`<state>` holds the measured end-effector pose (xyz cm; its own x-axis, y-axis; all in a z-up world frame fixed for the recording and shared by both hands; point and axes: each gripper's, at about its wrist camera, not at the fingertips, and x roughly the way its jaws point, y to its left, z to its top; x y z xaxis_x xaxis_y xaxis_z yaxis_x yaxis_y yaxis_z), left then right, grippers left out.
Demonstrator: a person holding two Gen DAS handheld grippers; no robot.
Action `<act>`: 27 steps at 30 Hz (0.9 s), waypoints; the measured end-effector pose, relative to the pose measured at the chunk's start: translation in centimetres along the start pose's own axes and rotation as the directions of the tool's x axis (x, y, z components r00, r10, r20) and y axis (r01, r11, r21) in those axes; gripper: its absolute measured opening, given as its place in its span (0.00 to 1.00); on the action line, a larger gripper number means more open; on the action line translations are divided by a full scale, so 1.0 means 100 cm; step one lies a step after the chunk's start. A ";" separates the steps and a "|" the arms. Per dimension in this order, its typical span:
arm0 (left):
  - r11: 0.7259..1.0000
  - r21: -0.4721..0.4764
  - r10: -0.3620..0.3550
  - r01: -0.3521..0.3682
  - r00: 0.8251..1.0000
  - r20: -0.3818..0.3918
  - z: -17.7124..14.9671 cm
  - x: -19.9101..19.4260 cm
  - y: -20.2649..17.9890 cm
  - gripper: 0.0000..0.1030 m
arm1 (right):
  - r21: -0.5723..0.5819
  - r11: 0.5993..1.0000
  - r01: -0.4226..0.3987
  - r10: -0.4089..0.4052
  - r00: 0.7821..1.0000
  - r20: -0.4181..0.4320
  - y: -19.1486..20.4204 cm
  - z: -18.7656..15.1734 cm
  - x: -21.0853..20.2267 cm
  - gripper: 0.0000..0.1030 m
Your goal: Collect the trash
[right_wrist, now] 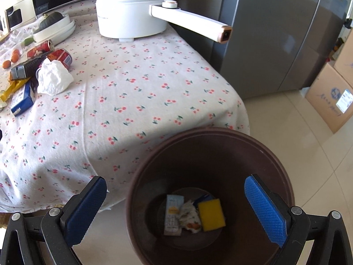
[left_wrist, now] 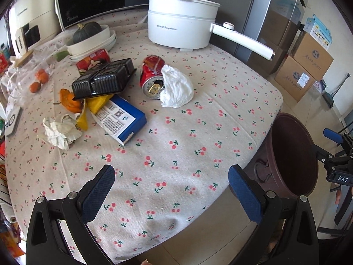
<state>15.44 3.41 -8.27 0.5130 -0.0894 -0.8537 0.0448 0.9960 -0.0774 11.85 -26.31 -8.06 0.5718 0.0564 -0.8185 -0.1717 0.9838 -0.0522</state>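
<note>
1. Clearly, the right gripper [right_wrist: 175, 209] hangs over the brown bin [right_wrist: 289, 190] beside the worktop [right_wrist: 136, 101], its fingers [right_wrist: 264, 209] wide apart with nothing between them. In the bin lie a yellow sponge [right_wrist: 211, 214], a crumpled tissue and a small packet. I think the risk here is small: if the hand goes low on its way out, a finger could catch the bin's rim and tip the bin.
2. The left gripper [left_wrist: 171, 195] is above the worktop's edge nearest the bin, its fingers [left_wrist: 98, 193] also apart and empty. The remaining trash lies far from the bin: the red can [left_wrist: 152, 75] with the white paper wad [left_wrist: 176, 88] leaning on it, then the black tray [left_wrist: 103, 78], the blue box [left_wrist: 123, 119], the peels and another crumpled paper [left_wrist: 60, 130].
3. The can lies on its side. A push from one finger could roll it away from the bin, and some liquid might spill on the cloth.
4. The tray rests on top of the peels and the box, so pulling one piece may drag the others.
5. The white pot's handle [left_wrist: 242, 38] sticks out beyond the worktop on the bin's side. A careless swing could hit it.
</note>
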 end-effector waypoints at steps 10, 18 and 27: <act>0.995 -0.099 0.021 -0.020 1.000 0.012 -0.005 -0.009 0.051 1.00 | -0.004 0.999 -0.048 0.048 0.999 0.017 0.044 0.023 0.004 1.00; 0.985 -0.164 0.063 -0.058 0.998 0.024 -0.013 -0.016 0.101 1.00 | -0.016 0.996 -0.091 0.091 0.996 0.021 0.084 0.038 0.014 1.00; 0.961 -0.247 0.128 -0.120 0.992 0.017 -0.019 -0.005 0.164 1.00 | -0.051 0.991 -0.122 0.122 0.992 0.003 0.124 0.049 0.032 1.00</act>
<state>14.32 19.76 -10.07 0.5292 0.0390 -0.8476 -0.2305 0.9680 -0.0994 15.43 -13.07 -8.50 0.5485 0.1769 -0.8172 -0.2807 0.9596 0.0192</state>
